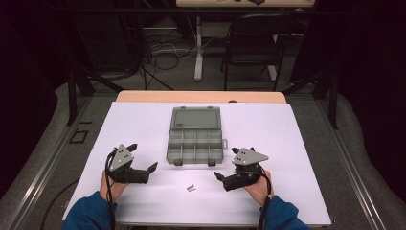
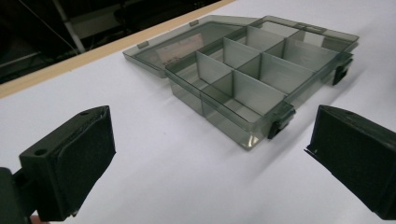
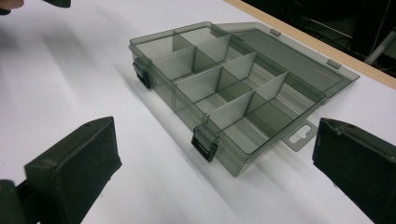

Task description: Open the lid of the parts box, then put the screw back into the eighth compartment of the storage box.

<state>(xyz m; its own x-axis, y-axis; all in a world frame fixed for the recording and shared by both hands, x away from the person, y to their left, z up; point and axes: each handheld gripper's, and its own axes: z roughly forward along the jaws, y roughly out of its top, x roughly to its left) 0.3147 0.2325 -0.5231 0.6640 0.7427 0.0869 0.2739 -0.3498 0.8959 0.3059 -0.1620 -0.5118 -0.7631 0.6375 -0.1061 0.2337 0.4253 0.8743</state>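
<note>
Both grippers sit low on the white tabletop, jaws spread wide and empty: the left gripper just off the near-left corner of the organizer box, the right gripper off its near-right corner. The high view picks out small screws lying loose just in front of the box. The gripper views reveal bare compartments, lid flat open behind, and two dark latches.
</note>
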